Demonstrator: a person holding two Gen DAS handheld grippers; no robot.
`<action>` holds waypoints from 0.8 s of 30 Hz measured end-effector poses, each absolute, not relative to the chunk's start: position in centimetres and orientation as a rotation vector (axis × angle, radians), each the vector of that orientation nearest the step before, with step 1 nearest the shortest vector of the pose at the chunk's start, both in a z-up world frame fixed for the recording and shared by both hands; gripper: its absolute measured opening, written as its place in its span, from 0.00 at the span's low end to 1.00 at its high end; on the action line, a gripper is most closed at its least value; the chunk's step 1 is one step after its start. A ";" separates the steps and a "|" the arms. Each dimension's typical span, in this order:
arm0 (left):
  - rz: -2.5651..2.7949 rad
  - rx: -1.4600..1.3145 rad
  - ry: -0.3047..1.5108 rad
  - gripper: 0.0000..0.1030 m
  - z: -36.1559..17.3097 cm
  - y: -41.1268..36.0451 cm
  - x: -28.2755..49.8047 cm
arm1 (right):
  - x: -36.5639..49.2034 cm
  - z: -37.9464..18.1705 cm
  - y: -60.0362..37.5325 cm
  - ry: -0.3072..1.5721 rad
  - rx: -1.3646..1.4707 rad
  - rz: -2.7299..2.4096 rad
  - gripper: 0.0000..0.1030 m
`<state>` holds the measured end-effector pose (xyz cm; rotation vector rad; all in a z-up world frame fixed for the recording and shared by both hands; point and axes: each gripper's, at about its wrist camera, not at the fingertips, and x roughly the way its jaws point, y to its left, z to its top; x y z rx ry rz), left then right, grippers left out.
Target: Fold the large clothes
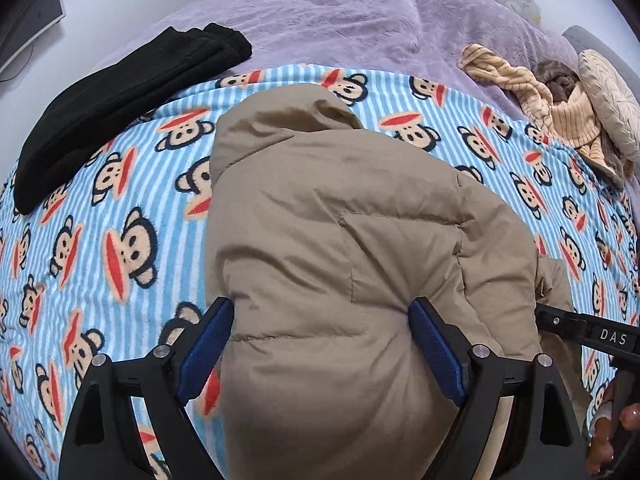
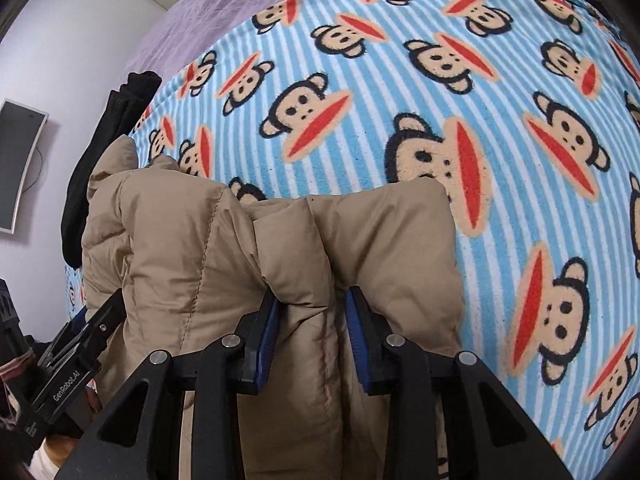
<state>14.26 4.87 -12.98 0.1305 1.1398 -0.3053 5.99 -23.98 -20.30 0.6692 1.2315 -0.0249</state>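
Tan puffer jacket (image 1: pixel 340 248) lying bunched on the monkey-print striped blanket (image 1: pixel 120 248) spread over the bed, hood end toward the far side, hem end nearest the cameras. Left gripper (image 1: pixel 322 336) spread wide, blue pads (image 1: pixel 204 344) on either side of a thick fold of the jacket's near end, padding bulging between them; whether pressing or merely straddling, cannot tell. Right gripper (image 2: pixel 311 332) narrowed onto a ridge of the jacket's edge, blue pads (image 2: pixel 267 332) pinching the quilted fabric, folds bulging up on both sides. Black folded garment (image 1: pixel 120 104) resting at the blanket's far left edge, apart from the jacket. Lilac bedspread (image 1: pixel 340 28) beyond the blanket, with a cream knitted garment (image 1: pixel 536 92) and a pale round cushion (image 1: pixel 612 100) heaped at the far right. Dark screen (image 2: pixel 18 164) mounted on the wall, seen at the left of the right wrist view. Fingertips of a hand (image 1: pixel 616 432) showing at the lower right of the left wrist view, behind the right gripper's black body.
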 end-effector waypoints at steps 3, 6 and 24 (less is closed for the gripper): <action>-0.309 0.148 1.143 0.92 -13.7 4.3 14.1 | 6.0 -21.1 -24.0 1.233 0.665 -0.015 0.33; -0.307 0.161 1.145 0.92 -13.9 4.1 14.1 | 6.2 -21.0 -23.5 1.240 0.636 -0.025 0.33; -0.291 0.152 1.142 0.94 -11.3 6.3 12.0 | -1.1 -12.2 -20.7 1.211 0.573 0.021 0.37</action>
